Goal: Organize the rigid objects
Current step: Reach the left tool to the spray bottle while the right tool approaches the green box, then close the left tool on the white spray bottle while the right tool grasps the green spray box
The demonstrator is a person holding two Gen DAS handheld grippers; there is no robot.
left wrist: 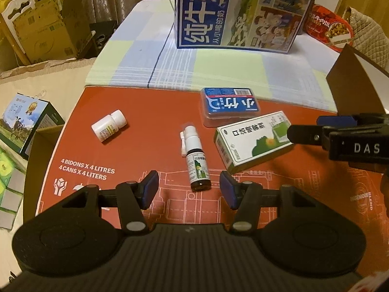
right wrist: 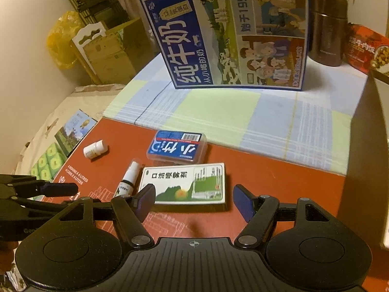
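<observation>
From the left wrist, the milk carton [left wrist: 233, 12] at twelve o'clock loses its top to the upper edge. At three o'clock the right gripper [left wrist: 304, 127] is cut by the right edge, and one of its fingers [left wrist: 301, 133] covers a corner of the green medicine box [left wrist: 245, 143]. From the right wrist, a finger [right wrist: 145, 199] hides the lower half of the spray bottle [right wrist: 128, 177]. The label on the white pill bottle [right wrist: 95, 149] is too small to read.
</observation>
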